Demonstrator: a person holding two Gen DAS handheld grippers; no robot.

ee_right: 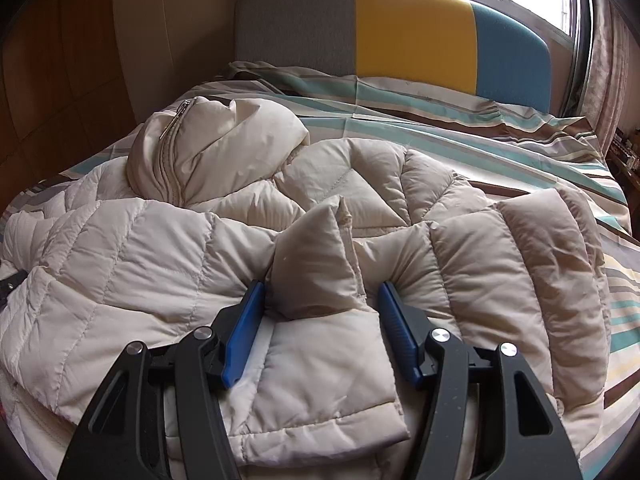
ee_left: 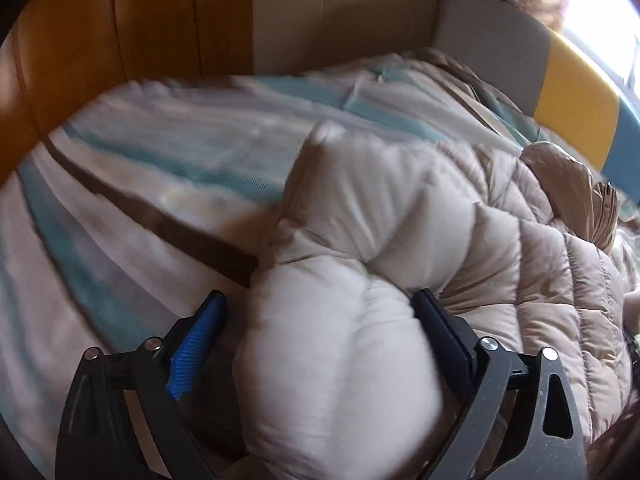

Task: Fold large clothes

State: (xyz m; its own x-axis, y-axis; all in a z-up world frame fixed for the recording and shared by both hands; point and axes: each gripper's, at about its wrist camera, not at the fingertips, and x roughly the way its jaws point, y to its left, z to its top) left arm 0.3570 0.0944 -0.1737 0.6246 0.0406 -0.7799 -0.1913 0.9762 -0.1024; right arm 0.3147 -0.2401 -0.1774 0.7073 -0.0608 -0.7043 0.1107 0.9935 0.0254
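Nearest the left wrist camera: left gripper (ee_left: 320, 340) with fingers (ee_left: 196, 344) spread wide around a fat quilted roll, seemingly a sleeve, of the cream down jacket (ee_left: 540, 264). Gap visible between the blue pad and the fabric on one side; the other finger lies against or just beside the roll, so no clear pinch. Picture blurred here, contact hard to settle.

Nearest the right wrist camera: right gripper (ee_right: 322, 328) with fingers (ee_right: 244, 336) partly spread, 1 on each side of a raised peak of the jacket's hem panel. Pads just beside the fold, not plainly pressing; cannot tell whether gripped.

Beyond the grippers: down jacket (ee_right: 132, 248) sprawled across the striped bedsheet (ee_right: 500, 136), filling the near half of the bed, second sleeve lying out to the jacket's right edge. Past the jacket body, collar bunched upright with zipper (ee_right: 172, 128) showing. Beyond the jacket, bare striped sheet, then the grey, yellow and blue headboard (ee_right: 412, 28) and a window.

Handling, as judged: light, very soft, puffy, springy when squashed, shell probably slick. Thin pinches likely to slip; better held at stitched seams, cuff or hem edge, where filling is thin. Folds likely to puff open unless pressed flat.
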